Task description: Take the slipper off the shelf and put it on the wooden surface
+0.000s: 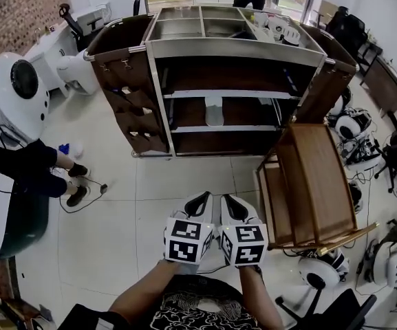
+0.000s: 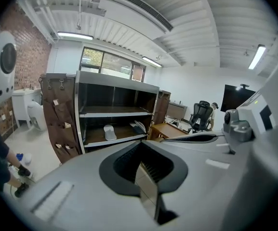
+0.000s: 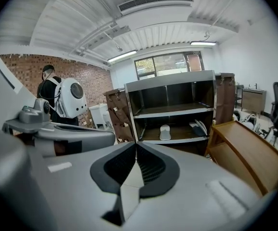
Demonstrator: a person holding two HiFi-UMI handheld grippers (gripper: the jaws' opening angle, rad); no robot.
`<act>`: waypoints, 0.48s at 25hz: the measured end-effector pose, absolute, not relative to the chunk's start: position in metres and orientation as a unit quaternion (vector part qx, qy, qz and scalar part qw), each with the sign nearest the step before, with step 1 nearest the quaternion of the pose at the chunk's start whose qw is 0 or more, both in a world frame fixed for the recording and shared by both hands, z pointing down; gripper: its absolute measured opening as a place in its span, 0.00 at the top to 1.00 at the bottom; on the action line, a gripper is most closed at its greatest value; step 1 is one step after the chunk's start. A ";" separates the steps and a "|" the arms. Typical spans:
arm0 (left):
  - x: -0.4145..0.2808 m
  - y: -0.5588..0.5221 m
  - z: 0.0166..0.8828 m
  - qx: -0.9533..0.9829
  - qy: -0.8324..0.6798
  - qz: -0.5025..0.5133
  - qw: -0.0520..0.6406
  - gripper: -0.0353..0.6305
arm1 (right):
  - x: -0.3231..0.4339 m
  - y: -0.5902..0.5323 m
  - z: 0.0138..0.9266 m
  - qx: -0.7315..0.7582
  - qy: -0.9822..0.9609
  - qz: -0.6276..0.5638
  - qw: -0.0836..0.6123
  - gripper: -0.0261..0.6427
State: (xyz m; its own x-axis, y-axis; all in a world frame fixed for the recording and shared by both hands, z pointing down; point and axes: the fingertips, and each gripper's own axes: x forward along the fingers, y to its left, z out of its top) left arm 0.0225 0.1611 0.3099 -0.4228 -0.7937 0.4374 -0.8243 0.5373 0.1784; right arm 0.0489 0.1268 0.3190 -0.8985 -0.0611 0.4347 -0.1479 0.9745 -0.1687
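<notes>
Both pairs of jaws are pressed together, nothing between them. Left gripper [image 1: 201,199] and right gripper [image 1: 228,199] sit side by side, near, above the floor [image 1: 150,205]. Far ahead stands the shelf [image 1: 236,51]. The white slipper [image 1: 214,113] lies on its lower board, about mid-width, well apart from the jaws. The wooden surface [image 1: 318,177] stands at the right, near the shelf's right end. A person [image 1: 19,153] stands at the left.

Pale tiled floor [image 1: 184,184], red brick wall [image 1: 16,9] at one side, ribbed white ceiling [image 2: 187,28] with long strip lights [image 2: 74,35] and an air vent [image 2: 143,8], wide window [image 2: 111,64] at the far end, black office chair [image 2: 200,113], dark wall screen [image 2: 237,96]
</notes>
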 end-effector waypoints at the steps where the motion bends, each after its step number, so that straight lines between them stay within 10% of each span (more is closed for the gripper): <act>1: 0.012 0.161 0.310 0.480 -0.842 0.031 0.242 0.94 | 0.038 0.127 0.320 0.054 -0.969 0.099 0.220 0.95; 12: -0.077 0.152 0.312 0.500 -0.830 0.030 0.246 0.94 | -0.048 0.126 0.314 0.067 -0.967 0.083 0.231 0.94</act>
State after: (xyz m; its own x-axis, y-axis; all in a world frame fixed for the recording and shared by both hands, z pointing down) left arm -0.0765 0.1524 0.3118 -0.3790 -0.8148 0.4388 -0.8441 0.4987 0.1970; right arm -0.0479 0.1258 0.3145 -0.8845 -0.0913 0.4576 -0.1675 0.9774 -0.1287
